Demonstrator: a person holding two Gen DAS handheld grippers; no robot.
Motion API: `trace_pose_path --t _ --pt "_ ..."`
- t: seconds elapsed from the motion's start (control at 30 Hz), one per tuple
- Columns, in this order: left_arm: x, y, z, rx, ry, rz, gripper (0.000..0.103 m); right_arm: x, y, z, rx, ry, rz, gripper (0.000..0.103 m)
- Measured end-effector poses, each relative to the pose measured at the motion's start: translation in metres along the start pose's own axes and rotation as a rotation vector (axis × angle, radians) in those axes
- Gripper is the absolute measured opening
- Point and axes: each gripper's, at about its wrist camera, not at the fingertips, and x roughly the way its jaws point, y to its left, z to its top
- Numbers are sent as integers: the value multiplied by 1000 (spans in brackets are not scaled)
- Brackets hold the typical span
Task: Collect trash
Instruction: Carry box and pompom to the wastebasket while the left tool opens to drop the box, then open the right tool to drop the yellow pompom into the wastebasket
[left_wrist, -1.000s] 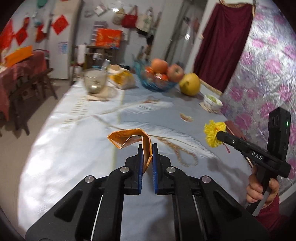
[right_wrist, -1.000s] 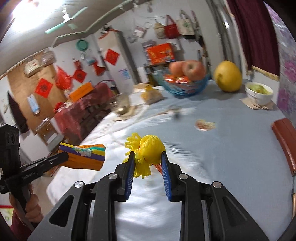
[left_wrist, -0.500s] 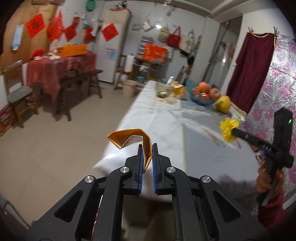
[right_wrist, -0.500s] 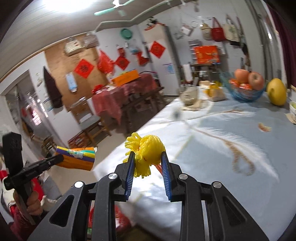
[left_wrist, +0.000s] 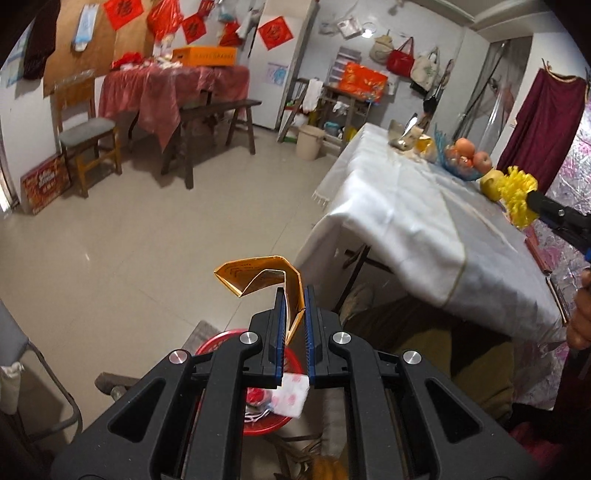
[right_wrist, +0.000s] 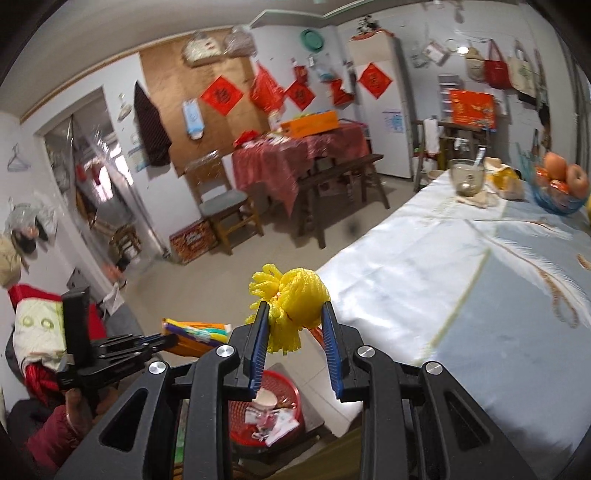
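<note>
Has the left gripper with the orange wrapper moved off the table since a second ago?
Yes. The left gripper, shut on the orange wrapper, was over the white table; now the table lies to its right and the red basket is below.

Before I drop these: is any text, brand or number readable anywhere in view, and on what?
No text reads clearly in either view.
Blurred: one dark character on each of the red diamond wall papers.
Too small: lettering on the long orange box.
Blurred: print on the red floor carton.
Unreadable: fine print on the folded orange card in the left gripper.
</note>
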Motion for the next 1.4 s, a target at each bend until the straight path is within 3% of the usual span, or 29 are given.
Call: trace_pose_path --t 0.33,0.87,0.93,1.0,1.17,1.3,1.4 --pt "23 37 -40 -23 49 -10 10 48 78 -26 -78 133 27 28" --pt "85 48 -91 -24 171 14 12 109 86 -68 -80 323 20 28" --pt "88 49 -93 -28 180 9 18 116 86 -73 -76 344 21 28" --pt "88 50 -94 -26 185 13 39 123 88 -78 -72 369 23 28" --pt "69 60 -83 -50 130 61 70 150 94 -100 -83 458 49 28" --pt "56 71 -76 -56 96 143 82 180 103 -119 -107 542 66 29" --pt "55 74 -78 -51 110 197 83 199 106 -129 -122 579 73 33"
